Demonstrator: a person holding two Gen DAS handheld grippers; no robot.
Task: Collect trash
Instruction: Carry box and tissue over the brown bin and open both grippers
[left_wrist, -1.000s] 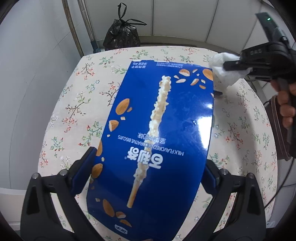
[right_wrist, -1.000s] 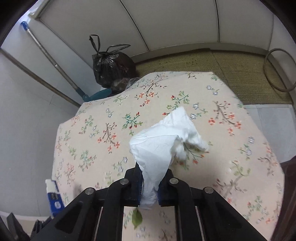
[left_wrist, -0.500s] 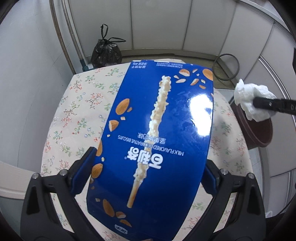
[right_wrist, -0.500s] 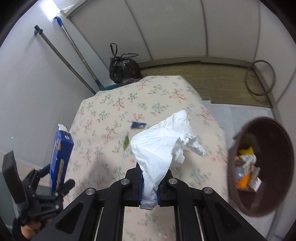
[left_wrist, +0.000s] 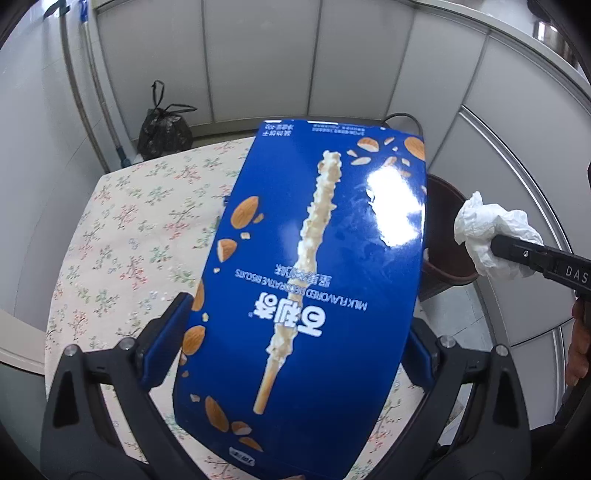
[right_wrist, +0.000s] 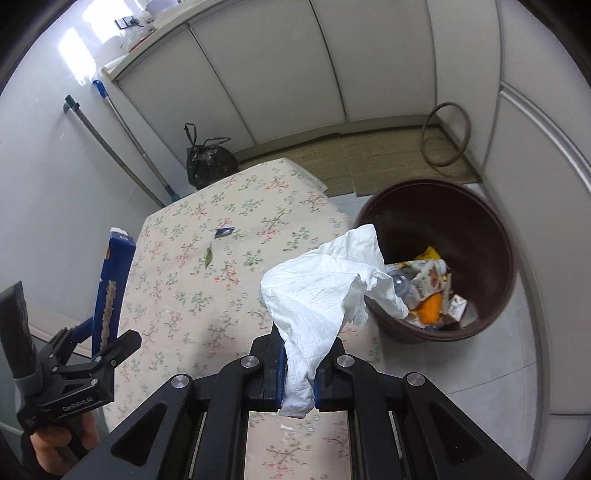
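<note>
Two grippers are carrying trash: right gripper (right_wrist: 298, 363) is pinching the crumpled tissue (right_wrist: 325, 291) beside the bin (right_wrist: 495, 229); left gripper (left_wrist: 291, 354) is clamping the biscuit box (left_wrist: 314, 295) above the table (left_wrist: 140, 229); centre each over the bin's mouth before releasing.

Table (right_wrist: 177, 295) w/ floral cloth, beige, small red/green sprigs. Black bag (right_wrist: 208, 162), knotted, on floor behind table's far end, next to white cabinets (right_wrist: 295, 66). Two poles (right_wrist: 110, 136) lean on wall at left; one w/ blue head. Woven mat (right_wrist: 369, 162) along cabinet base. Brown ring (right_wrist: 445, 134) upright vs corner wall, near mat. Grey tile floor (right_wrist: 461, 369) at right.
</note>
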